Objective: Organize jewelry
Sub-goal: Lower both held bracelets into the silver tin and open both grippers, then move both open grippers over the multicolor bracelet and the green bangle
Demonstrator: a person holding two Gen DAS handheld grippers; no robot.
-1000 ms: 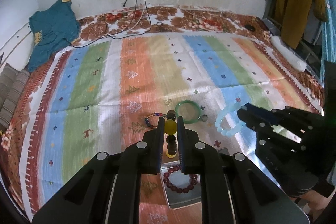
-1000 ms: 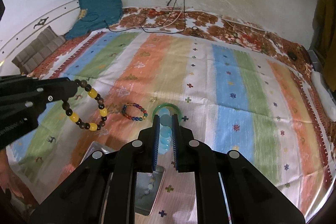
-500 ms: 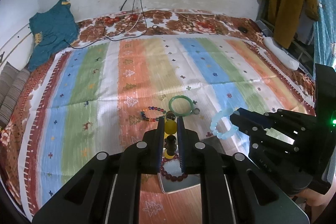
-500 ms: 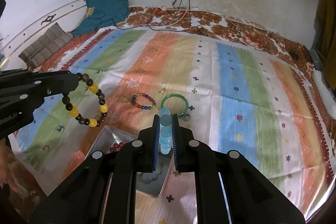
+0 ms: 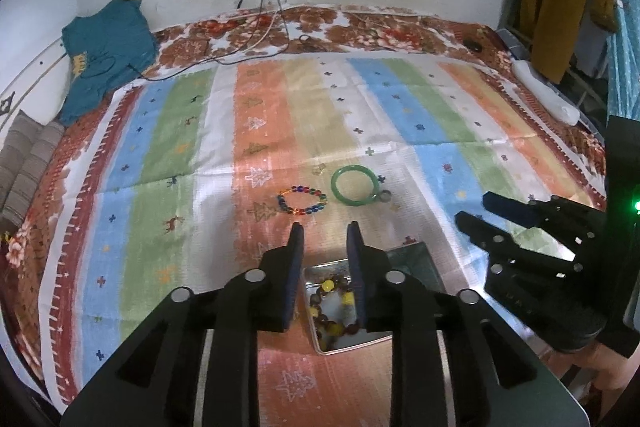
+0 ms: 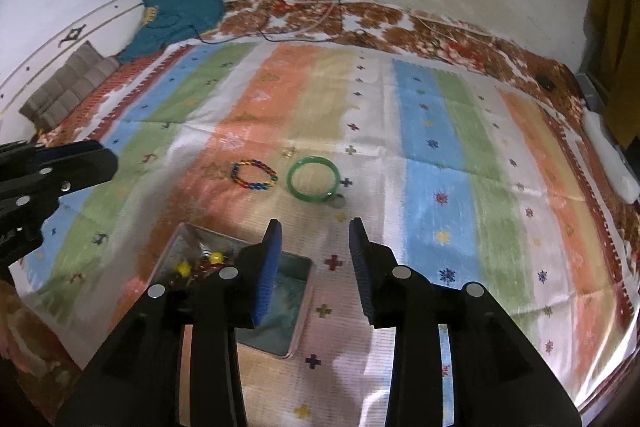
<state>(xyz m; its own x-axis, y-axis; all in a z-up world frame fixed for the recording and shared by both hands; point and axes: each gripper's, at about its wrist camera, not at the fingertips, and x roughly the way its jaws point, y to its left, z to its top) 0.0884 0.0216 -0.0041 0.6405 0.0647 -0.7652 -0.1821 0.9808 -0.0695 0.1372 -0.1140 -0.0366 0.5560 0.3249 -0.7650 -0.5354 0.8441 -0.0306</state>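
Observation:
My left gripper (image 5: 325, 231) hangs over a metal tin (image 5: 416, 267); its jaws are opening and nothing is between them. A yellow-and-brown bead bracelet (image 5: 332, 303) lies in the tin below it. My right gripper (image 6: 315, 231), beside the tin (image 6: 302, 307), is opening too and holds nothing. In the right wrist view the bead bracelet (image 6: 200, 263) fills the tin's left part and a pale blue bracelet (image 6: 286, 293) shows as a blur in the right part. Beyond the tin, a multicoloured bead bracelet (image 5: 303, 201) and a green bangle (image 5: 354, 185) lie on the striped cloth.
A small ring (image 5: 386, 195) sits against the green bangle. A teal garment (image 5: 106, 55) and cables (image 5: 260, 39) lie at the far side of the bed. A folded grey cloth (image 6: 68, 87) is at the left, a white object (image 5: 546, 99) at the right edge.
Both grippers have opened. The yellow-and-brown bracelet left my left gripper and the pale blue one left my right gripper; both now lie in the tin.

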